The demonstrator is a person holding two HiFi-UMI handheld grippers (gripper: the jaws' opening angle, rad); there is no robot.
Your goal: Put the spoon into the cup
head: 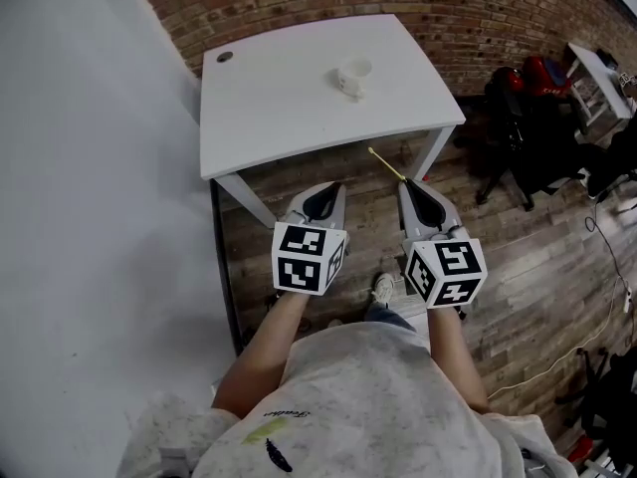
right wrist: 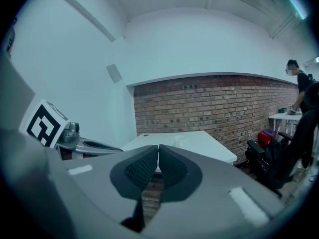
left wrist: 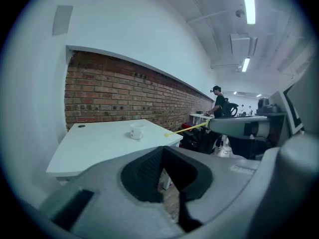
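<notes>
Right claw (head: pixel 410 185) is clamped on one end of the spoon (head: pixel 384 162); in the right gripper view its jaws are pressed together with no gap at the tips. The thin yellow spoon projects forward toward the table (head: pixel 249 118). Left claw (head: pixel 328 192) has its jaws together on nothing and hangs beside the right one. Both are over the wooden floor, short of the table's near edge. The cup (head: pixel 351 78) stands upright on the table top, well apart from the spoon's free end.

Step in hand, as judged: carry the spoon to the cup. Procedure:
- Hold the clamp firm; a spoon this slender could pivot in the pads
- Bring the free end above the cup mouth, then tilt steeply before lowering
- Release only once that end is inside the rim
- Avoid striking the cup wall; the cup looks light and may tip
</notes>
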